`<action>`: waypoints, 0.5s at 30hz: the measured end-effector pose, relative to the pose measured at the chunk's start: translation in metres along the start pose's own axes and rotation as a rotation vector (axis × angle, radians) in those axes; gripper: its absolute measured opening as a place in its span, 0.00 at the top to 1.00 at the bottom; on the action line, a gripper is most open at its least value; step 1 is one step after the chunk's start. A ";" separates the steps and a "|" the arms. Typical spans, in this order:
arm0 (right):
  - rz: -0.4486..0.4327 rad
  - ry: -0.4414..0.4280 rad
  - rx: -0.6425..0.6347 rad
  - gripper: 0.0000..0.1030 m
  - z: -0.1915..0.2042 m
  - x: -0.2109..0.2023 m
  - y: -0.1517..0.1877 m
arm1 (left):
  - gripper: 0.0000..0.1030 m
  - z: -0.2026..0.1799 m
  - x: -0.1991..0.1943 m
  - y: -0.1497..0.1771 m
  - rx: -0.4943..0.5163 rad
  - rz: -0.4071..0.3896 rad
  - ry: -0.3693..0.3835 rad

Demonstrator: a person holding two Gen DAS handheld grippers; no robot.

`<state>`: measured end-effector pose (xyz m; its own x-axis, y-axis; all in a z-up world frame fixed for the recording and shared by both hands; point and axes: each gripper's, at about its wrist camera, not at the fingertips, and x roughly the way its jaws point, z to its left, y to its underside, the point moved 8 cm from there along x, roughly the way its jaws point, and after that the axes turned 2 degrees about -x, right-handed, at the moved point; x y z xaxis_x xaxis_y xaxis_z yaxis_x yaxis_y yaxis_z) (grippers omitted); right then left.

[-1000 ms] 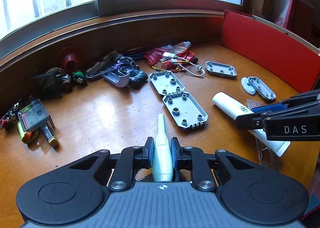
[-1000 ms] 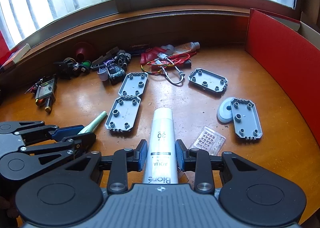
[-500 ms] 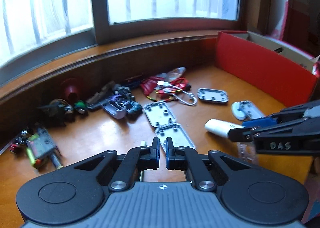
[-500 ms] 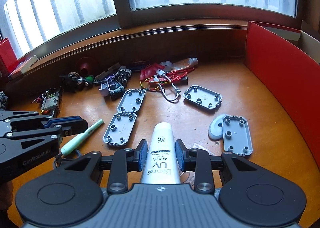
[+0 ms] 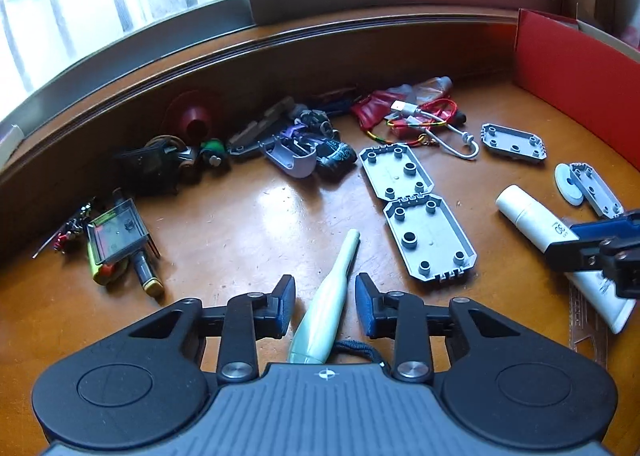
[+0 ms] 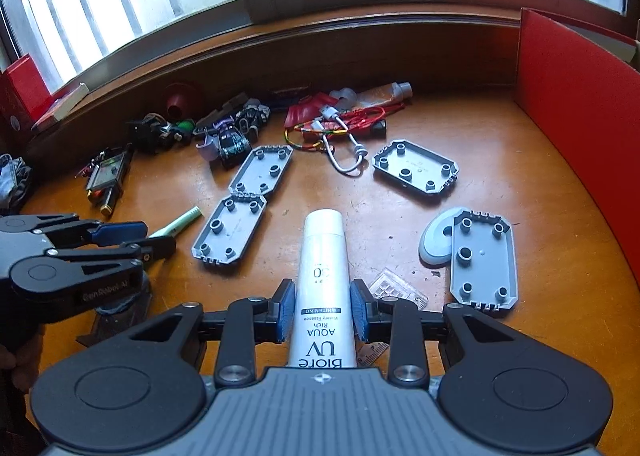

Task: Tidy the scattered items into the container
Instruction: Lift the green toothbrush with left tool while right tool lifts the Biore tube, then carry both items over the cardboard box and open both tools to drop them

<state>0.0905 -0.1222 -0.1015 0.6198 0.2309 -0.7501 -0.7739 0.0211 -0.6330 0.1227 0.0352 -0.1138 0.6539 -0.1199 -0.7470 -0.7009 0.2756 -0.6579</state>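
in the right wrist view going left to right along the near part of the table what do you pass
Left gripper → pale green pen → grey plate → white tube in the right gripper → grey plate → red box.

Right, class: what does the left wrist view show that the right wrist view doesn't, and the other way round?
Only the left wrist view: the gap between the left gripper and the mint tool lying between its jaws, which have just been opening, and a dark cord at the tool's base.
Only the right wrist view: the Biore label on the white tube that the right gripper clamps, and a small red box on the sill.
Both: the grey plates and the red container.
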 end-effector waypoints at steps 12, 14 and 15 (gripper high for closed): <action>-0.010 -0.007 -0.029 0.70 0.001 0.011 -0.016 | 0.83 -0.009 -0.019 -0.015 -0.072 -0.053 0.058; -0.030 -0.013 -0.025 0.70 0.000 0.005 -0.021 | 0.83 -0.011 -0.025 -0.023 -0.086 -0.067 0.079; -0.043 -0.013 -0.026 0.70 -0.001 0.001 -0.025 | 0.83 -0.012 -0.027 -0.027 -0.092 -0.073 0.091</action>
<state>0.1105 -0.1239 -0.0871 0.6504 0.2427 -0.7197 -0.7430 0.0064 -0.6693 0.1202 0.0191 -0.0769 0.6787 -0.2236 -0.6995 -0.6780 0.1753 -0.7139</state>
